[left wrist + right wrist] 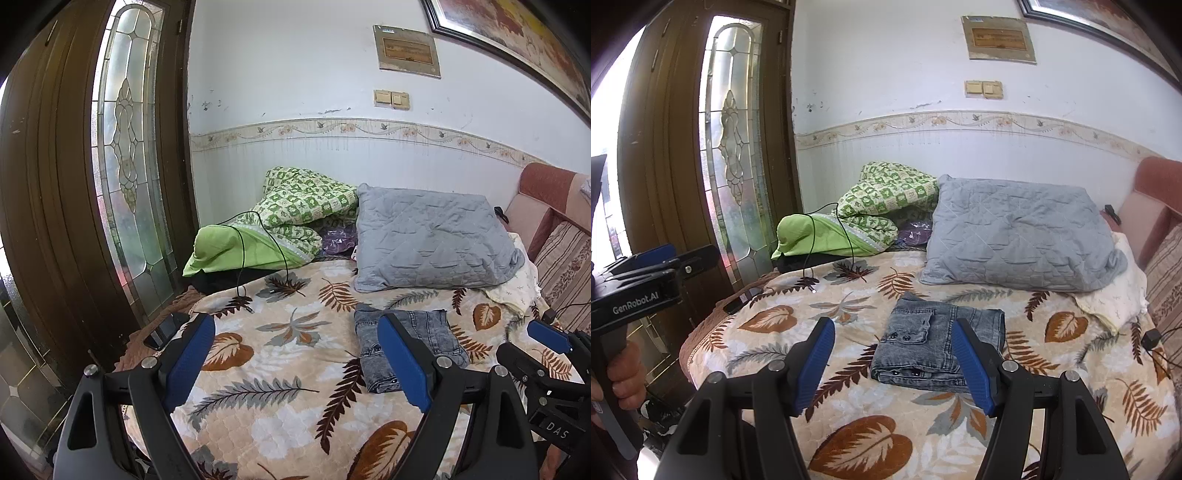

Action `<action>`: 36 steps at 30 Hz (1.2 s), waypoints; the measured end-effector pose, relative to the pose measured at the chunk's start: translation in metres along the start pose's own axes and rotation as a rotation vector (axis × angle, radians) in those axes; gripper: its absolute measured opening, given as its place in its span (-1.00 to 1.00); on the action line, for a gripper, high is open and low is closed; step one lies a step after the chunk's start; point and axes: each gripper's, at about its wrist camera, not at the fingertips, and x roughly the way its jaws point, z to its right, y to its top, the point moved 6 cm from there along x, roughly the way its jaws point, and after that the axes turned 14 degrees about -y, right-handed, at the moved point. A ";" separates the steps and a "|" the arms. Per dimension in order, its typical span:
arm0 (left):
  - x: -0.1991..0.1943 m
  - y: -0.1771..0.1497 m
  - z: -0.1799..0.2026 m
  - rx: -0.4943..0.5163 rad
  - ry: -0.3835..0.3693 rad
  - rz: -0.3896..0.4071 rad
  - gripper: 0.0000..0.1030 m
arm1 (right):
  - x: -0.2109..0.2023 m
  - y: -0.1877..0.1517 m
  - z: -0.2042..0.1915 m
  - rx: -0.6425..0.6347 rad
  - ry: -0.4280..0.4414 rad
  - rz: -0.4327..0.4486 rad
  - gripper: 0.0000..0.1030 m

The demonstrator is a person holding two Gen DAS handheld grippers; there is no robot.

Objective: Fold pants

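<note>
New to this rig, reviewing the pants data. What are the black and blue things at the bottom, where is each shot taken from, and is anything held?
No robot here: a person carries a handheld two-finger gripper in each hand, with a fisheye camera on each that looks forward along the fingers. One picture comes from the left gripper, the other from the right gripper; the blue parts are the finger pads. Each view also catches the other gripper at its edge. Both grippers are open with nothing between the pads. On the leaf-print bedspread lie the grey denim pants, already folded into a compact stack. Behind them are a grey pillow and a green checked quilt; a phone lies near the bed's edge by the door.
</note>
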 end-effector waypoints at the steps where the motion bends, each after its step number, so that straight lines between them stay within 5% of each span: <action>1: 0.001 0.000 0.000 0.001 0.000 0.000 0.75 | -0.001 0.001 -0.003 -0.005 -0.001 0.003 0.34; 22: -0.019 0.001 -0.032 -0.046 0.033 0.042 0.75 | -0.007 0.006 -0.048 -0.052 0.043 0.019 0.34; 36: 0.014 0.006 0.006 0.034 0.026 -0.008 0.75 | 0.024 -0.003 -0.015 0.018 0.055 -0.012 0.34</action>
